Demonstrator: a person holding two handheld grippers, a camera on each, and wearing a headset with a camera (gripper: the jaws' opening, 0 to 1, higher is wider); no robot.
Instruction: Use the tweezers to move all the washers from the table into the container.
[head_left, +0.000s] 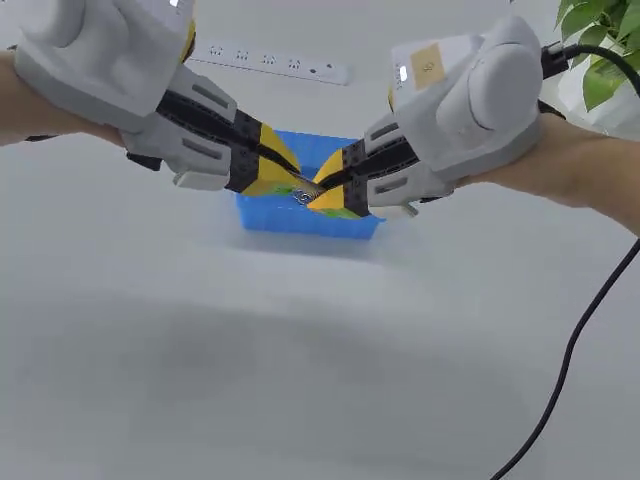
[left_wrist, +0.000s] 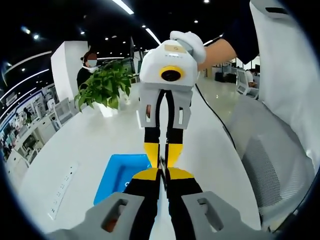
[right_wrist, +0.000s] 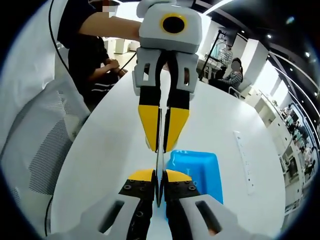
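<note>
Above a blue container (head_left: 300, 222) my two grippers meet tip to tip. The left gripper (head_left: 290, 184) comes in from the left and the right gripper (head_left: 326, 190) from the right. A small metal glint, the tweezers (head_left: 302, 196), sits between their yellow tips. In the right gripper view the thin tweezers (right_wrist: 159, 160) run from my shut right gripper (right_wrist: 157, 176) up into the left gripper (right_wrist: 163, 131) facing it. In the left gripper view my left gripper (left_wrist: 160, 174) is shut on the tweezers (left_wrist: 162, 164), with the right gripper (left_wrist: 163, 152) opposite. The container (left_wrist: 117, 175) (right_wrist: 197, 167) lies below. I cannot make out any washers.
A white power strip (head_left: 270, 62) lies at the back of the white table. A potted plant (head_left: 600, 50) stands at the far right, and a black cable (head_left: 580, 340) trails across the table's right side. A mesh chair (right_wrist: 50, 150) and seated people are beyond the table.
</note>
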